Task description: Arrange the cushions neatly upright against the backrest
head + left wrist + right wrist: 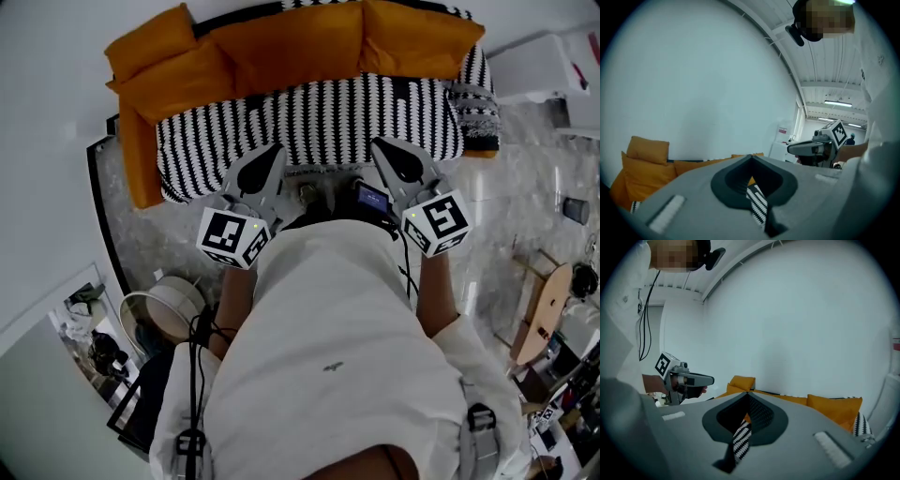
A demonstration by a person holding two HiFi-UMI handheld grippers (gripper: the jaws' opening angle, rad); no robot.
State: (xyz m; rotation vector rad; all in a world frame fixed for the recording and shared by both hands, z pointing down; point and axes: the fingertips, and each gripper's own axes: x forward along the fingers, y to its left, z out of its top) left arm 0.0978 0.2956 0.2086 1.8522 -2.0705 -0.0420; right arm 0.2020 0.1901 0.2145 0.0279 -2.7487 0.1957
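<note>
In the head view, your left tool (275, 152) and right tool (382, 148) meet the near edge of the striped cushion (319, 117), which lies flat on the sofa (141, 159) seat before the orange cushions (291, 42) at the backrest. Pale marble floor (506, 225) lies around the sofa. The left gripper view shows its jaws pinched on striped fabric, and the wide spacing probably lets you tip the cushion up evenly. The right gripper view shows the same clamp, with a white wall (797, 319) behind.
</note>
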